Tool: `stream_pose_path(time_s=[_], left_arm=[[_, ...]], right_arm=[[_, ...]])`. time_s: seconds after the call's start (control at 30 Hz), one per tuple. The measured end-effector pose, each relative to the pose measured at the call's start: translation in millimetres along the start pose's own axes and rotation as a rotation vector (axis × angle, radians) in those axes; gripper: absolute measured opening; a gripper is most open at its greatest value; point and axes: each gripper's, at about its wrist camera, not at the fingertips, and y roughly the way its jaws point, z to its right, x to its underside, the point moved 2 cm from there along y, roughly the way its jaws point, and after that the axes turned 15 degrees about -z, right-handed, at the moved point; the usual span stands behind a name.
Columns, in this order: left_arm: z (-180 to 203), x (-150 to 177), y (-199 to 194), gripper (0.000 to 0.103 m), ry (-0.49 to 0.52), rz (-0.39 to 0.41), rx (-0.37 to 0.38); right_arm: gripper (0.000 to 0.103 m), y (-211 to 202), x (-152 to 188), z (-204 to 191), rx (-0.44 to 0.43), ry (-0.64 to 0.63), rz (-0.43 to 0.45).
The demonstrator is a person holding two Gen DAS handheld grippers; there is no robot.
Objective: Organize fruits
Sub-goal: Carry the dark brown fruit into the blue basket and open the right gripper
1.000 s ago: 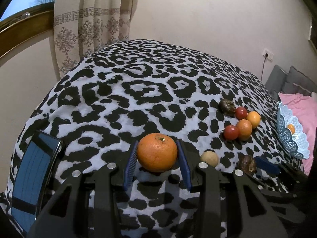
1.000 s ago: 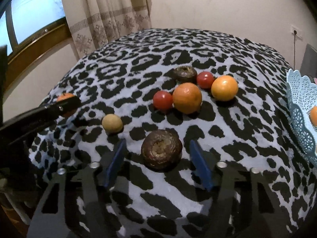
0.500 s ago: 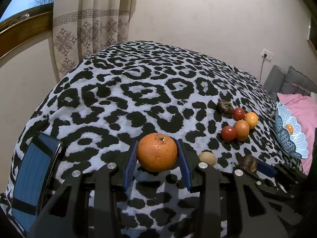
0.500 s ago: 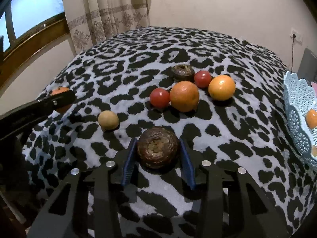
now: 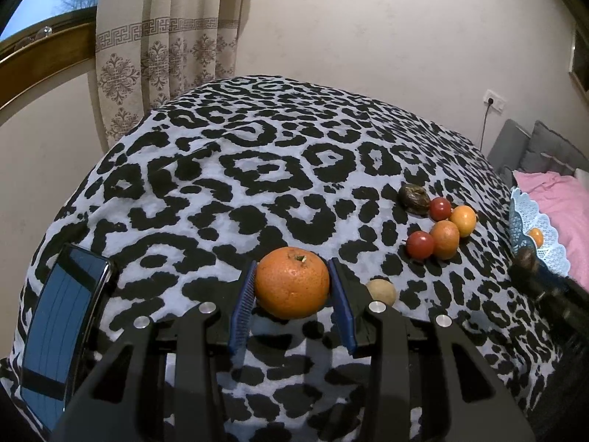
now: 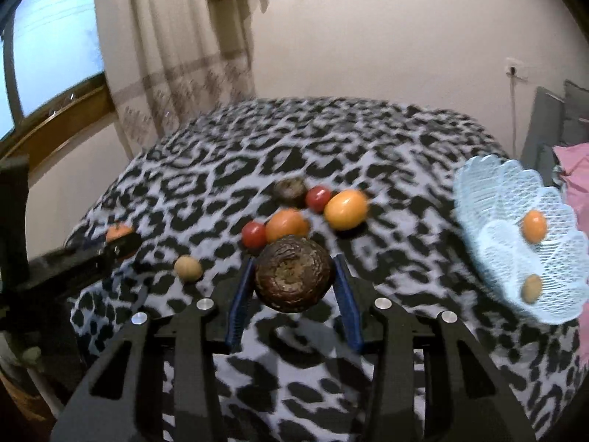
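Observation:
My left gripper [image 5: 292, 289] is shut on a large orange [image 5: 292, 282], held low over the leopard-print bed [image 5: 257, 169]. In the right wrist view my right gripper [image 6: 293, 281] is shut on a dark brown wrinkled fruit [image 6: 293, 273], lifted clear of the cover. Beyond it lie a red fruit [image 6: 254, 234], an orange [image 6: 287, 224], another dark fruit [image 6: 291, 188], a second red fruit [image 6: 318, 198] and a yellow-orange fruit [image 6: 346, 209]. A small tan ball-like fruit [image 6: 188, 267] lies at left. The pale blue lace basket [image 6: 489, 199] at right holds two small fruits.
A phone [image 5: 59, 331] lies on the bed at the near left. A curtain [image 5: 165, 55] and a window frame [image 5: 40, 51] stand behind the bed, with pink bedding [image 5: 559, 199] and grey pillows [image 5: 545, 147] to the right. A wall socket [image 5: 495, 96] sits on the back wall.
My right gripper closed on the dark brown fruit, lifted it off the cover and swung toward the basket. The left gripper kept still with the orange.

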Motion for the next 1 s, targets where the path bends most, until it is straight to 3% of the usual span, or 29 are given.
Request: stream_pose_path(time_s=[0.53, 1.0], left_arm=[[8.2, 3.8, 1.5, 0.039, 0.018, -0.008, 0.004], [12.7, 7.8, 3.0, 0.039, 0.021, -0.017, 0.005]], right_arm=[[0.044, -38.1, -1.3, 107.0, 0.144, 0.248, 0.112], [0.044, -30.3, 17.7, 181.9, 0.25, 0.416, 0.088]])
